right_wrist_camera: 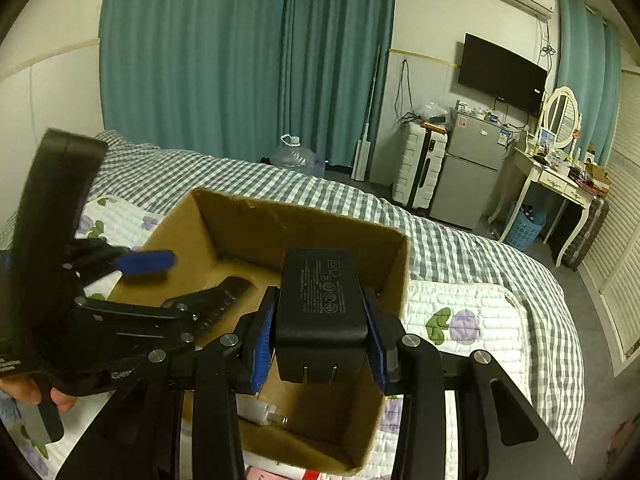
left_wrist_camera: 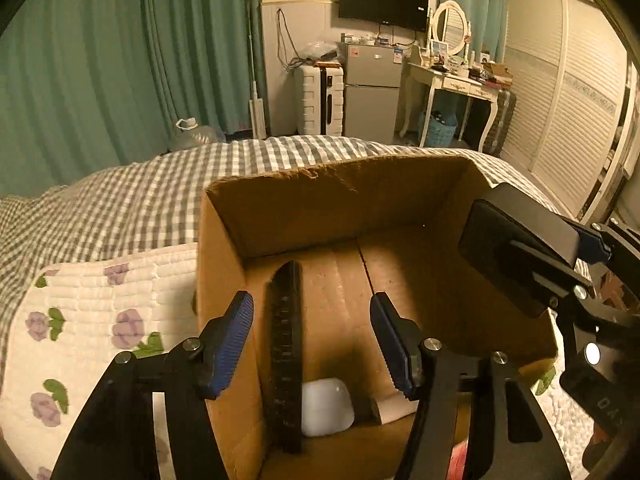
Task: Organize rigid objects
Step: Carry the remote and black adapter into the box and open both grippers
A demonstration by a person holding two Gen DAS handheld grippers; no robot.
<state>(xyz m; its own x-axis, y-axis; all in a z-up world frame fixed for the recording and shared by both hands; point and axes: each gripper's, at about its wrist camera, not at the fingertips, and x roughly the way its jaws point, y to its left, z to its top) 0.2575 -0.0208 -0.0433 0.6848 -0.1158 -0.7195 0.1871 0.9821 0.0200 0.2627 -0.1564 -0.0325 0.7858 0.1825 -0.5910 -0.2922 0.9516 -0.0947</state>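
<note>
An open cardboard box (left_wrist_camera: 280, 204) (right_wrist_camera: 304, 220) stands on the bed. Inside lie a long black comb-like bar (left_wrist_camera: 285, 344) (right_wrist_camera: 228, 296), a white rounded case (left_wrist_camera: 326, 406) and a white plug adapter (right_wrist_camera: 260, 412). My left gripper (left_wrist_camera: 312, 340) is open and empty over the box's near left side. My right gripper (right_wrist_camera: 322, 344) is shut on a black power adapter (right_wrist_camera: 322, 312) (left_wrist_camera: 520, 240), prongs towards the camera, held above the box's near right part.
The box sits on a floral quilted pad (left_wrist_camera: 100, 320) over a checked bedspread (right_wrist_camera: 460, 248). Beyond the bed are teal curtains, a white suitcase (left_wrist_camera: 320, 100), a small fridge (left_wrist_camera: 372, 92) and a dressing table (left_wrist_camera: 452, 80).
</note>
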